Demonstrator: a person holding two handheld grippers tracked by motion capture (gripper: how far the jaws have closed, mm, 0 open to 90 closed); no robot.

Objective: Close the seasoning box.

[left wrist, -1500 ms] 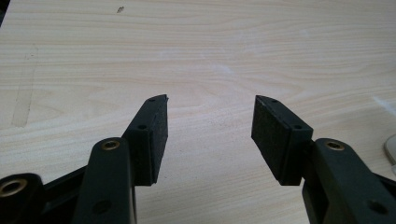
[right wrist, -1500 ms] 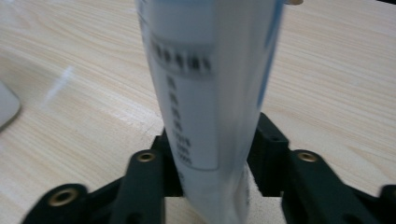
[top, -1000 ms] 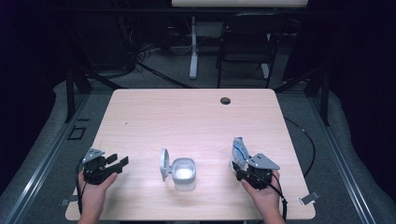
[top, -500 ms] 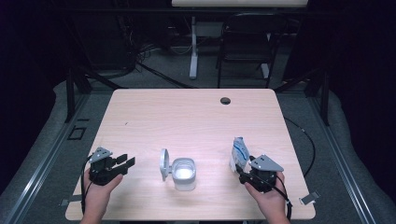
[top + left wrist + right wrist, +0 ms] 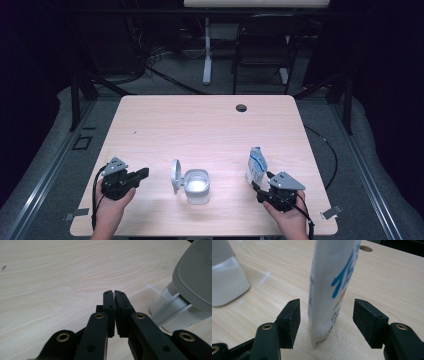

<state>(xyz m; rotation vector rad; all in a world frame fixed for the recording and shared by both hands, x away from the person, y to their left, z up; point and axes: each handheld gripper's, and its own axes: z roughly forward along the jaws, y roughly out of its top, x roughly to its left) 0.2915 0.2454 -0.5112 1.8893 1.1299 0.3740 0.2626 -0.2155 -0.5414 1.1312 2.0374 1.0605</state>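
Observation:
A white container (image 5: 196, 186) with its grey hinged lid (image 5: 175, 175) flipped open stands at the table's front middle. In the left gripper view the lid (image 5: 195, 277) rises at the right. My left gripper (image 5: 142, 174) lies to the container's left; its jaws have just been closing and now stand shut with nothing between them (image 5: 114, 293). A white pouch with blue print (image 5: 256, 166) stands upright at the front right. My right gripper (image 5: 325, 317) is open, the pouch (image 5: 332, 282) standing between its fingers (image 5: 291, 317) without touching them.
The wooden table (image 5: 200, 125) has a round cable hole (image 5: 241, 107) near its far edge. Its front edge runs just under both hands. A folding chair (image 5: 262, 55) and a stand leg (image 5: 207, 50) are on the floor behind the table.
The left gripper's jaws have closed from wide open to shut, and that hand has shifted right, toward the container. The right hand and the pouch have hardly moved.

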